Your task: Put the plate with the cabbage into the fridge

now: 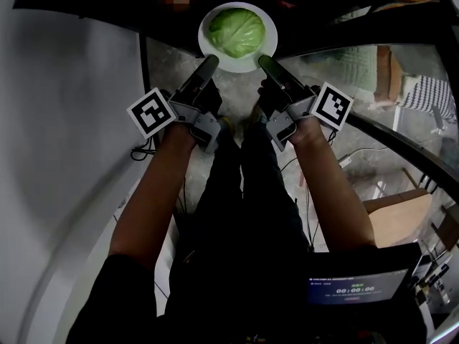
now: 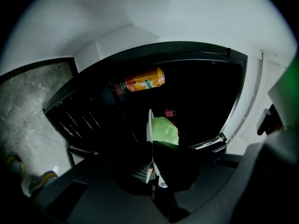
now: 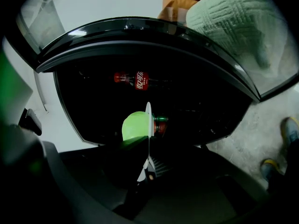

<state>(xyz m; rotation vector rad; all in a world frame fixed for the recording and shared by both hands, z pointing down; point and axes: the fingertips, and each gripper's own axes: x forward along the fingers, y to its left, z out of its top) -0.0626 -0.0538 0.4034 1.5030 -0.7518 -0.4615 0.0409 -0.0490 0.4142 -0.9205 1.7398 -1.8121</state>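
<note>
your two bare forearms reach straight ahead, side by side, running in the head view from 6 o'clock up toward 12. the left forearm (image 1: 154,192) angles slightly to the right and the right forearm (image 1: 333,185) slightly to the left, so the two grippers converge on the plate (image 1: 237,66) at 12 o'clock. each wrist ends at a marker cube, the left one (image 1: 152,112) and the right one (image 1: 330,104), both facing up at you.

the left gripper (image 1: 209,61) bites the plate's rim at about 7 o'clock. the right gripper (image 1: 265,61) bites it at about 5 o'clock. the left gripper view shows those jaws closed on the thin white edge of the plate (image 2: 150,125), which stands edge-on there with the cabbage (image 2: 166,130) on its right side. the right gripper view shows the same thing mirrored - jaws pinched on the plate edge (image 3: 148,118), cabbage (image 3: 134,125) to its left.

the cabbage (image 1: 237,31) sits centred on the plate, and the plate is level between the grippers, held at the mouth of the dark fridge (image 2: 201,92). its near rim hangs over the pale floor. you cannot tell from these views whether it touches a shelf.

inside the fridge, an orange drink bottle (image 2: 142,82) lies on its side at 12 o'clock from the plate in the left gripper view. a cola bottle (image 3: 138,80) lies on its side at 12 o'clock in the right gripper view, and a green-capped bottle (image 3: 160,125) shows just behind the plate.
</note>
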